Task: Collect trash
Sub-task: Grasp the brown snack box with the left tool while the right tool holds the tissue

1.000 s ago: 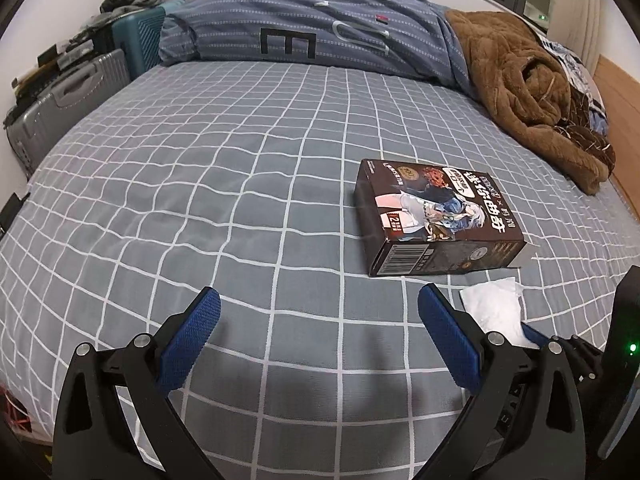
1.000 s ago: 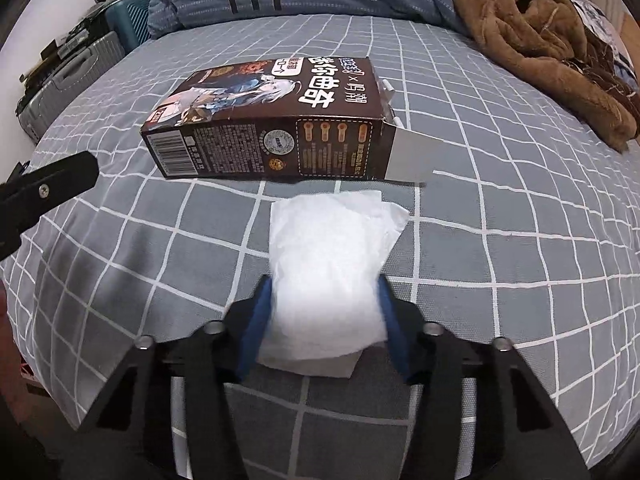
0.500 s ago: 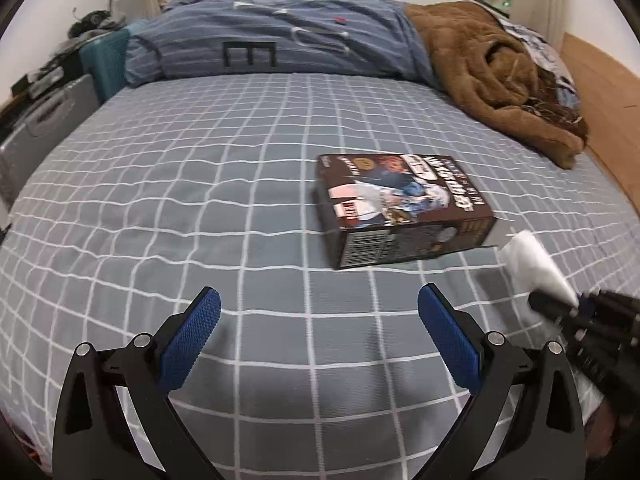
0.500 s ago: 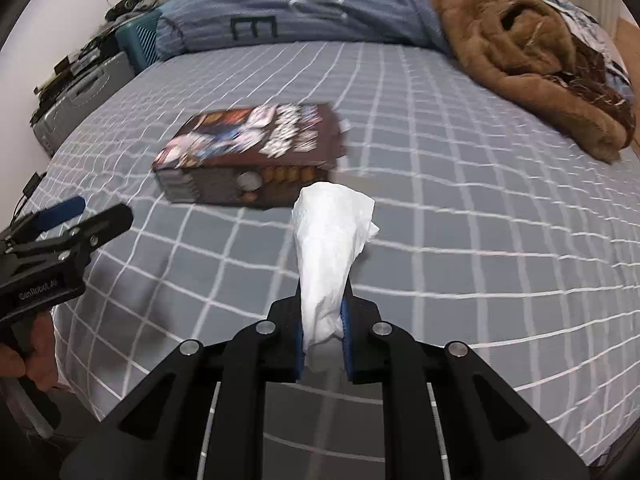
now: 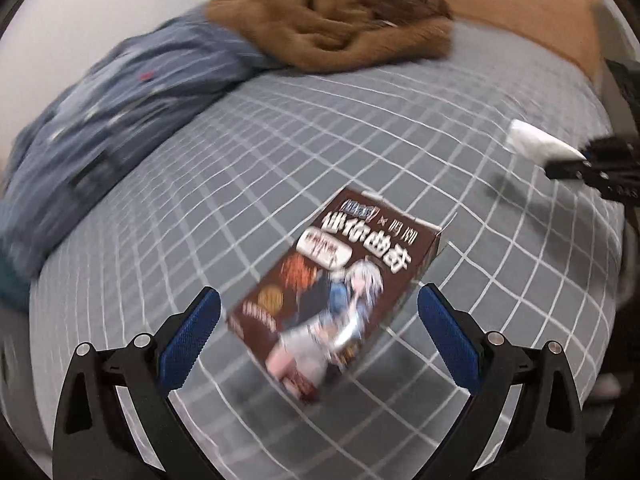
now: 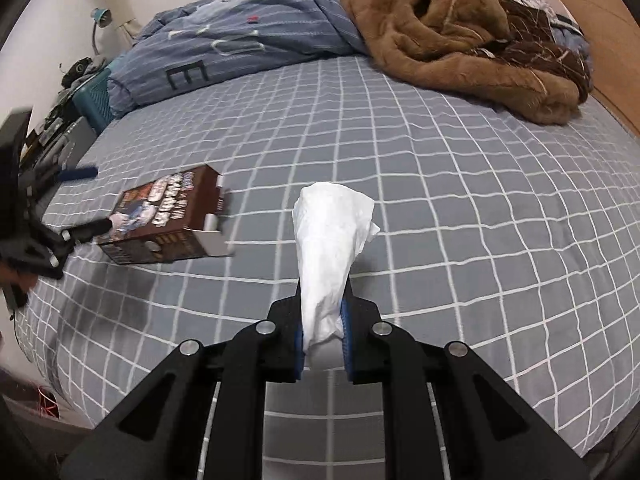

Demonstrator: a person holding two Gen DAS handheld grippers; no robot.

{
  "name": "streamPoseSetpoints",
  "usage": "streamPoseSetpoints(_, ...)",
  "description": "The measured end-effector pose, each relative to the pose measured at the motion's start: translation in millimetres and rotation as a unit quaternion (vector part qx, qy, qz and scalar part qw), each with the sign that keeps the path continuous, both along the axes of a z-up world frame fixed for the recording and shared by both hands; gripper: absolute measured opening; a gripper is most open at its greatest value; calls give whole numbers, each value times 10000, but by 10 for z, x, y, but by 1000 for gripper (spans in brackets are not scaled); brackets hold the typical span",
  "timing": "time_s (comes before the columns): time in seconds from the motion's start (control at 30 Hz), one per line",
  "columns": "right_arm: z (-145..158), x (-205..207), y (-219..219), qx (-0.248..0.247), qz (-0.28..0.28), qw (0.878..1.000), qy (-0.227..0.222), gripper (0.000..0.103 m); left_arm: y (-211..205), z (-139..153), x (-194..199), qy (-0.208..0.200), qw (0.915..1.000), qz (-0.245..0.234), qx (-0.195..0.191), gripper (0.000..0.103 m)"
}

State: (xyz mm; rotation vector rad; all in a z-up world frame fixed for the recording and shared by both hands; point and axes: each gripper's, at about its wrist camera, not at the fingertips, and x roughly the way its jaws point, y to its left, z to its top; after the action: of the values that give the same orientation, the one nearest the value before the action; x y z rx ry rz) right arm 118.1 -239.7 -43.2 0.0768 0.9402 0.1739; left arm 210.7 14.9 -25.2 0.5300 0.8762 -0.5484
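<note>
The step in hand looks to be the pick-up of the dark brown cardboard snack box with a cartoon figure printed on it [image 5: 336, 292], which lies flat on the grey bed sheet with a white grid pattern [image 5: 280, 152]. To do it well, the left hand-held gripper [image 5: 319, 334] should come down so that its two blue pads [image 5: 192, 336] pass on both long sides of the box — not on its corners — and close only when the box sits squarely between them. The box is light and the mattress is soft, so a gentle push down is enough; too much pressure could crush the cardboard or tip it.

The left hand-held gripper stands wide apart and holds nothing. The box appears between its fingers, but the pads do not touch it.

The right hand-held gripper [image 6: 323, 330] is clamped on the crumpled white paper tissue [image 6: 330, 240] — the tissue stands up from between the nearly closed pads, lifted clear of the sheet. It should keep this grip firm. A brown fluffy blanket [image 6: 452, 24] and a blue striped duvet [image 6: 248, 36] lie at the far side of the bed, well apart from both.
</note>
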Motion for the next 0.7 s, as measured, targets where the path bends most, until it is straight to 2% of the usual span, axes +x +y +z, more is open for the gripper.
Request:
streamPoseSetpoints(0.03, -34, 23, -34, 10, -18, 10000, 31, 14, -30, 16, 74, 64, 9999, -134, 15, 97)
streamPoseSetpoints(0.13, -140, 66, -107, 76, -84, 9999, 129, 14, -137, 20, 276, 603, 9962, -616, -92, 97)
streamPoseSetpoints(0.27, -243, 137, -152, 133, -142, 9995, 245, 14, -367, -128, 446, 853, 9884, -1195, 383, 96)
streamPoseSetpoints(0.33, -265, 156, -173, 100, -143, 9995, 251, 14, -409, -221, 505, 1057, 9833, -1398, 481, 96)
streamPoseSetpoints(0.47, -330, 207, -250, 182, -183, 9991, 334, 14, -415, -383, 661, 1407, 9759, -1543, 640, 96)
streamPoseSetpoints(0.6, -360, 241, -252, 188, -185, 9990, 364, 14, -404, -433, 767, 1798, 9680, -1671, 526, 96)
streamPoseSetpoints(0.7, -384, 256, -216, 197, -157, 9989, 384, 14, -390, -513, 760, 2000, 9600, -1856, 634, 96)
